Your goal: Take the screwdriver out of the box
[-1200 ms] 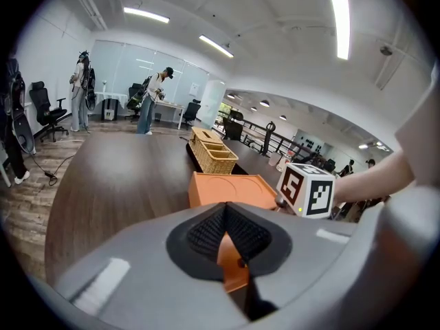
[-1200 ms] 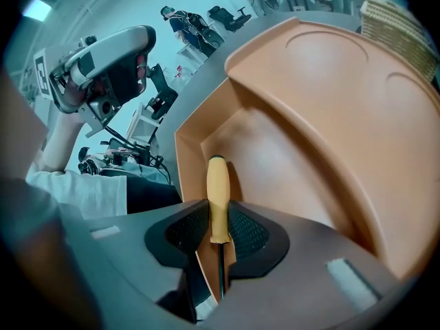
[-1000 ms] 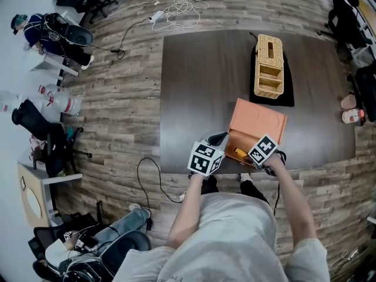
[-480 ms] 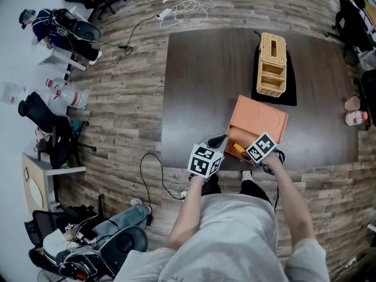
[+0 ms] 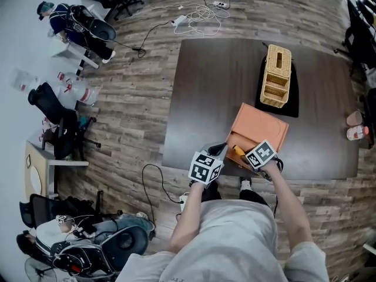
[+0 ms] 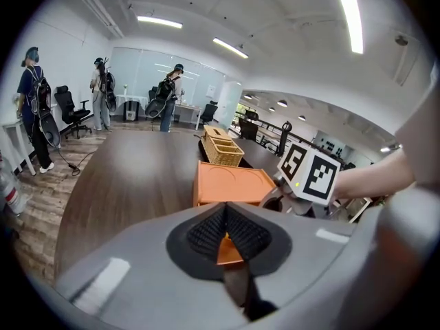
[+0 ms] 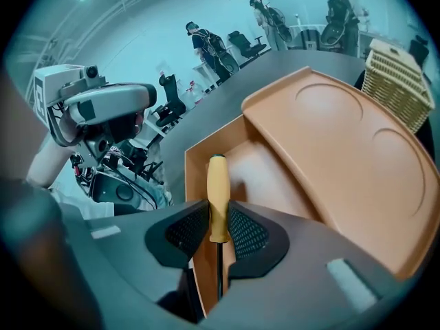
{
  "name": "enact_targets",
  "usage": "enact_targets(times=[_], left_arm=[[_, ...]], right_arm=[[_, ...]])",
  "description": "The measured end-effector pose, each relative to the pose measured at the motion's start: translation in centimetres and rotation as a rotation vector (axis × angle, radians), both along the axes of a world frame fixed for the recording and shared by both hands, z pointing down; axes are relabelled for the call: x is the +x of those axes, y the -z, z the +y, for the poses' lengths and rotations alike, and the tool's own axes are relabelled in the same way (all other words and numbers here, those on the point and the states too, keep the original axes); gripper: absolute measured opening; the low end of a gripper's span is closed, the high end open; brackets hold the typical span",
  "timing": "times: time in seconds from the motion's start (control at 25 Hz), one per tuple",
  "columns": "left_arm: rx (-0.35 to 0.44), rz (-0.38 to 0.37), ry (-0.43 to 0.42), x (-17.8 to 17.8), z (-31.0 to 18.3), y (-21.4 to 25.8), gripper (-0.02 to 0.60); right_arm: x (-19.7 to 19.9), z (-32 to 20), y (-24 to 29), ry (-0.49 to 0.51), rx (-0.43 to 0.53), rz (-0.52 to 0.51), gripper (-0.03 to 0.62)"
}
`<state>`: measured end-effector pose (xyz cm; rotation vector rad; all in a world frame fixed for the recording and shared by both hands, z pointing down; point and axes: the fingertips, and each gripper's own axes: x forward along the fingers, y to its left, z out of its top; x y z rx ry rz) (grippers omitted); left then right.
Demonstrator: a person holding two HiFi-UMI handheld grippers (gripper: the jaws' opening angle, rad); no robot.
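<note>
An orange box point(image 5: 267, 127) stands open near the front edge of the dark table point(image 5: 214, 87), its lid point(image 7: 344, 136) tilted back. The screwdriver point(image 7: 218, 191) has a yellow handle and points shaft-first toward the camera in the right gripper view. My right gripper point(image 7: 218, 213) is shut on that handle, just above the box's open inside point(image 7: 265, 174). In the head view the handle point(image 5: 238, 151) shows between the two marker cubes. My left gripper point(image 6: 225, 218) sits at the box's left front corner, its pads closed with an orange piece of the box point(image 6: 228, 249) between them.
A wicker basket point(image 5: 277, 75) rests on a black mat point(image 5: 294, 104) behind the box. Two cups point(image 5: 353, 125) stand at the table's right edge. Cables point(image 5: 202, 13), office chairs and standing people point(image 6: 31, 108) are beyond the table's far and left sides.
The head view has shifted, so the table sits lower and further right in the picture. Both grippers stay at the box's front edge, the right one still holding the screwdriver.
</note>
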<state>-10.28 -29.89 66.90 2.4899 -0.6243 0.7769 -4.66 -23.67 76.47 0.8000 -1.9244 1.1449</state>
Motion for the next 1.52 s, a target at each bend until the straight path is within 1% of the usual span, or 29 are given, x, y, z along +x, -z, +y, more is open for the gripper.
enact_targets(times=[0.24,0.44,0.76,0.92,1.12,1.52], left_arm=[[0.014,0.001,0.052,-0.6,-0.3,0.4,0.054],[0.024,-0.001,0.084,-0.7,-0.3,0.7,0.054],[0.027,0.006,0.106,0.8,0.5,0.6,0.054],[0.032,-0.002,0.121,1.1,1.2,0.5,0.054],[0.041,0.022,0.164,1.7,1.7,1.0,0.054],[0.068,0.002,0.217,1.6,2.4,1.1,0.054]], right_arm=[[0.0,-0.6,0.5,0.007,0.045,-0.006,0.087],[-0.1,-0.9,1.1,-0.018,0.084,-0.010,0.087],[0.8,-1.0,2.1,-0.052,0.162,0.002,0.087],[0.9,-0.8,2.5,-0.067,0.199,-0.020,0.087],[1.8,-0.9,3.5,-0.075,0.260,-0.043,0.087],[3.1,-1.7,5.3,-0.107,0.375,-0.071,0.087]])
